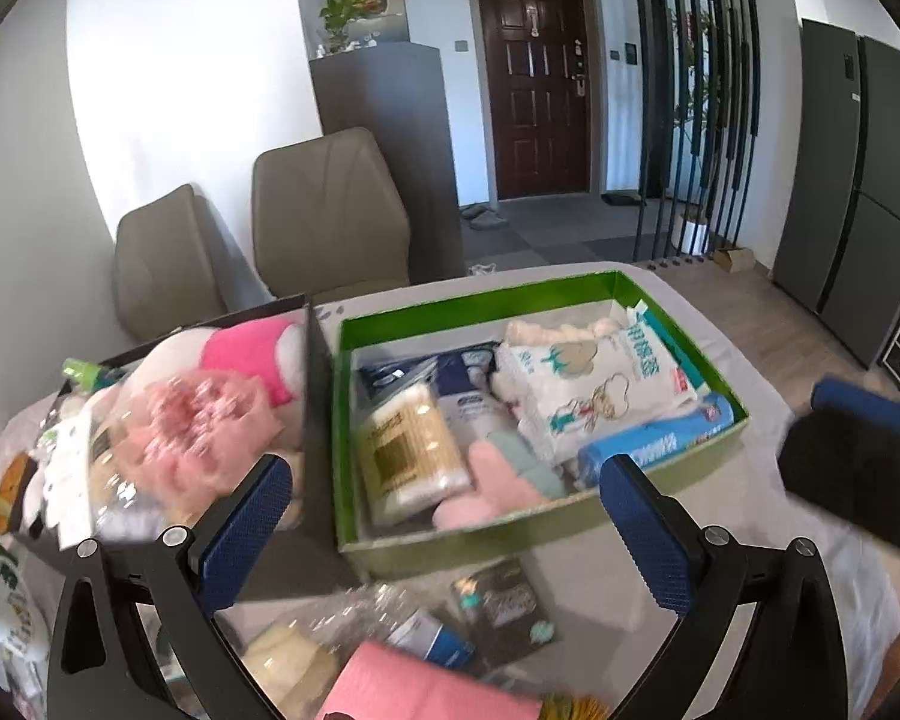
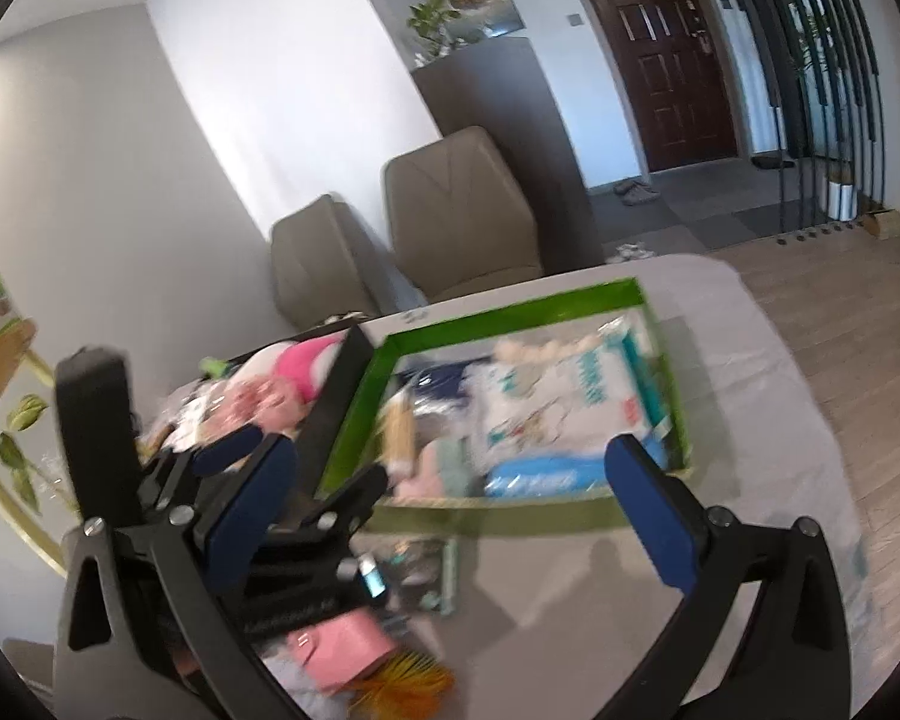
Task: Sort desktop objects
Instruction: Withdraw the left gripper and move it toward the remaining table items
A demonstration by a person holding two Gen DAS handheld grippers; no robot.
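A green box (image 1: 480, 306) on the table holds a white cotton pack (image 1: 594, 384), a cotton swab pack (image 1: 411, 450), a blue roll (image 1: 654, 444) and pink and green cloths. A black box (image 1: 315, 396) to its left holds a pink and white plush toy (image 1: 240, 354) and packets. My left gripper (image 1: 444, 534) is open and empty, above the near edge of the green box. Loose items lie below it: a dark sachet (image 1: 504, 600), a pink item (image 1: 426, 690). My right gripper (image 2: 450, 516) is open and empty, near the green box (image 2: 510, 312); the left gripper (image 2: 306, 516) shows at its left.
The table has a grey cloth (image 1: 750, 360). Two beige chairs (image 1: 330, 210) stand behind it against the wall. A dark door (image 1: 537, 84) and a tall grey cabinet (image 1: 858, 192) stand farther back. The right gripper's body (image 1: 858, 450) shows at the right edge.
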